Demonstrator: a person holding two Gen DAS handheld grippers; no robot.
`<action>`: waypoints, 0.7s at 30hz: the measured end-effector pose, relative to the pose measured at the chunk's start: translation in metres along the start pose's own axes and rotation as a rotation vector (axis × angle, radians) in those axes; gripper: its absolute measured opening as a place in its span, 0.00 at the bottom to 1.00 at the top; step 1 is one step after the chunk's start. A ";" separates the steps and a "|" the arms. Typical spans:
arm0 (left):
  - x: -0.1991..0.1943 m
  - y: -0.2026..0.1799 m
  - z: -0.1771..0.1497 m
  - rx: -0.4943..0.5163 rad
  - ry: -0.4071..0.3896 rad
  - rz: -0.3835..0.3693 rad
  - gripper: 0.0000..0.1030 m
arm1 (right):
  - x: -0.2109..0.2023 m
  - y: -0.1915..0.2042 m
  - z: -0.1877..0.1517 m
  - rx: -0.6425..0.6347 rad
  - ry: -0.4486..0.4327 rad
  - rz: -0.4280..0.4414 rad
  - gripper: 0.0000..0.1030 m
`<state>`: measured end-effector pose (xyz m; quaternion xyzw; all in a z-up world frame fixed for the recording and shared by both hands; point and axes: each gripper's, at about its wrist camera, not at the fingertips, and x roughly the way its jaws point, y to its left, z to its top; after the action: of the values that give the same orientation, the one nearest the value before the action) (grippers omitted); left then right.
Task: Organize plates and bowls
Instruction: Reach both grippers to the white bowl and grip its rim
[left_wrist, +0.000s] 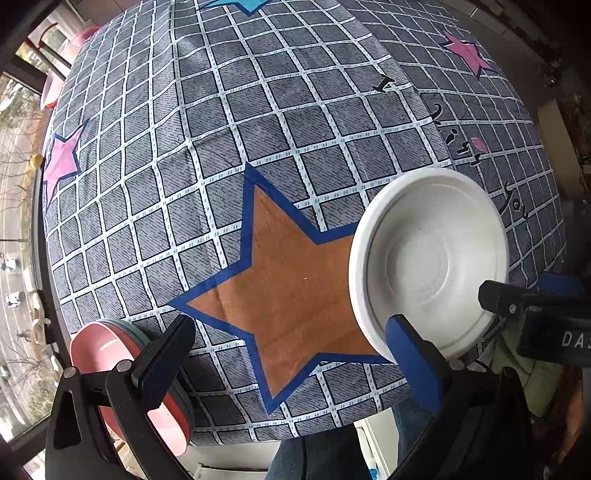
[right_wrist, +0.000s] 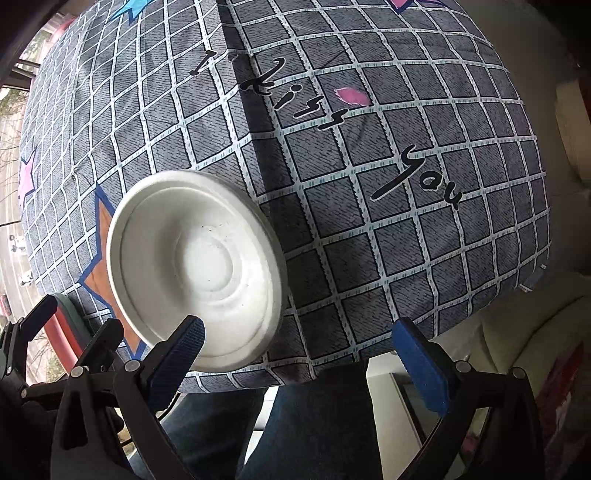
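Note:
A white round plate (left_wrist: 432, 258) lies on the checked tablecloth near the front edge; it also shows in the right wrist view (right_wrist: 195, 269). A stack of pink and grey-green plates (left_wrist: 110, 354) sits at the front left corner and shows at the left edge of the right wrist view (right_wrist: 70, 321). My left gripper (left_wrist: 291, 354) is open and empty above an orange star, between the stack and the white plate. My right gripper (right_wrist: 299, 354) is open and empty; its left finger (right_wrist: 177, 362) overlaps the white plate's near rim. The right gripper also shows in the left wrist view (left_wrist: 532, 306).
The table (left_wrist: 295, 110) is covered by a grey checked cloth with stars and black lettering. The table's front edge (right_wrist: 332, 365) runs just ahead of both grippers. The person's jeans (right_wrist: 306, 424) show below. A window is at the left. Pink items (left_wrist: 55, 85) sit at the far left.

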<state>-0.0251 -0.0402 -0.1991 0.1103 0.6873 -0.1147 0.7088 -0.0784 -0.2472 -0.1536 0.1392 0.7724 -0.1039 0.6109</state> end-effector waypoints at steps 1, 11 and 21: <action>0.005 -0.002 0.002 -0.013 0.011 0.005 1.00 | 0.004 -0.005 0.005 -0.001 0.007 -0.005 0.99; 0.046 -0.009 0.019 -0.156 0.067 0.033 1.00 | 0.042 -0.026 0.039 -0.071 0.060 0.015 0.99; 0.061 -0.006 0.010 -0.252 0.049 -0.081 1.00 | 0.050 -0.021 0.055 -0.157 0.023 0.041 1.00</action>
<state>-0.0159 -0.0499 -0.2598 -0.0046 0.7172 -0.0533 0.6948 -0.0459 -0.2804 -0.2155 0.1080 0.7822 -0.0288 0.6129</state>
